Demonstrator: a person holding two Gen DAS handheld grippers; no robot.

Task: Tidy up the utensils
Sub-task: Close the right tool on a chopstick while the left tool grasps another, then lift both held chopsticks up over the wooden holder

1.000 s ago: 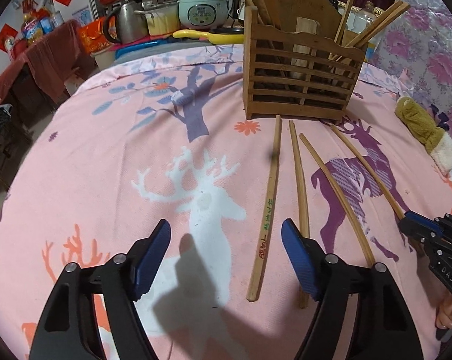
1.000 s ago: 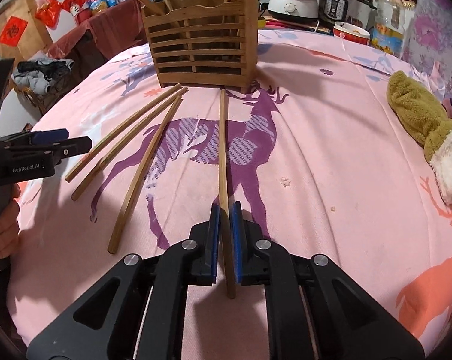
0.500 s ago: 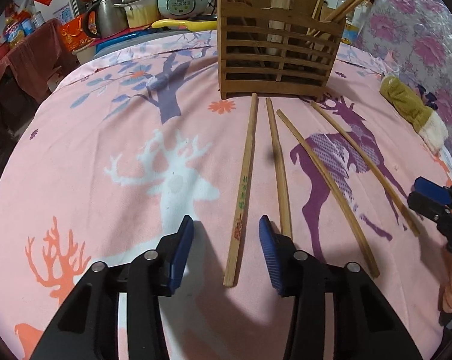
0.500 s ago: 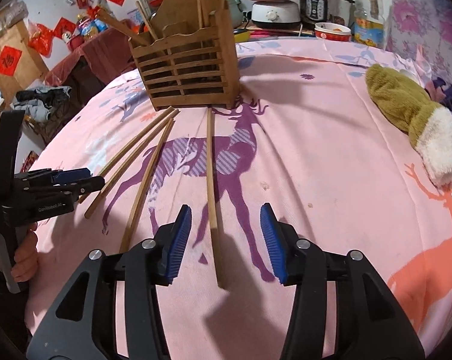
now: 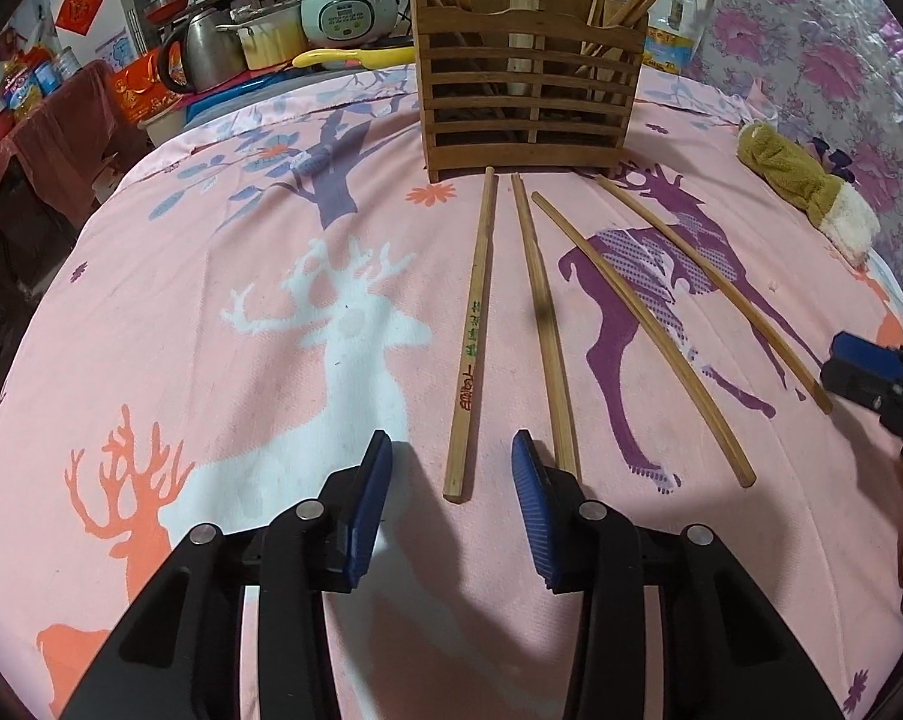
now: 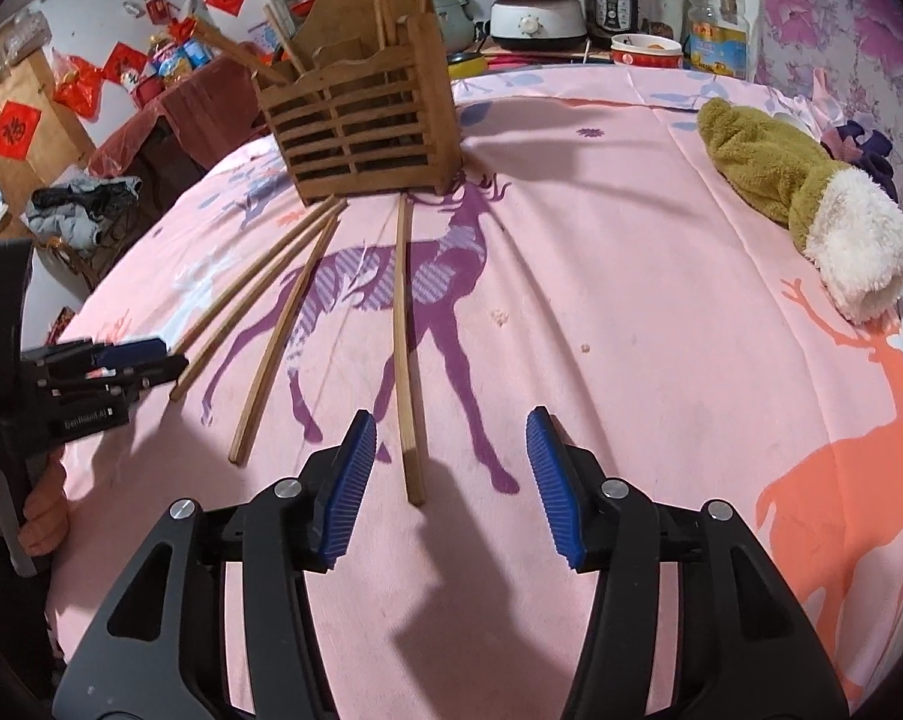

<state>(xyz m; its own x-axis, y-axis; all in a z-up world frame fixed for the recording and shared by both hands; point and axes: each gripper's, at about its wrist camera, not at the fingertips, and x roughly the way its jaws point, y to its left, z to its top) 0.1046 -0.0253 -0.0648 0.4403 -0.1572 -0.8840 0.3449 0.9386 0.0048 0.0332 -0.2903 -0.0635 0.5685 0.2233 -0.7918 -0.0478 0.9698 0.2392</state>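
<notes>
Four wooden chopsticks lie fanned on the pink cloth in front of a slatted wooden holder [image 5: 529, 114] [image 6: 361, 138] with several chopsticks standing in it. My left gripper [image 5: 451, 468] hovers at the near end of the printed chopstick [image 5: 474, 330]. Its jaws are closing, and that end lies between them with the pads clear of it. A second chopstick [image 5: 544, 324] runs beside the right finger. My right gripper [image 6: 451, 420] is opening. The rightmost chopstick [image 6: 403, 330] lies on the cloth between its jaws, untouched. Each gripper shows in the other's view, left [image 6: 121, 360], right [image 5: 859, 360].
An olive and white plush sock [image 6: 811, 204] [image 5: 805, 186] lies at the right of the table. Behind the holder stand a rice cooker [image 5: 349, 12], a kettle [image 5: 205, 57] and bottles. The cloth drops away at the table's left edge.
My right gripper has opened and let go of the rightmost chopstick, which now lies on the cloth. My left jaws have narrowed and shifted over the printed chopstick's near end.
</notes>
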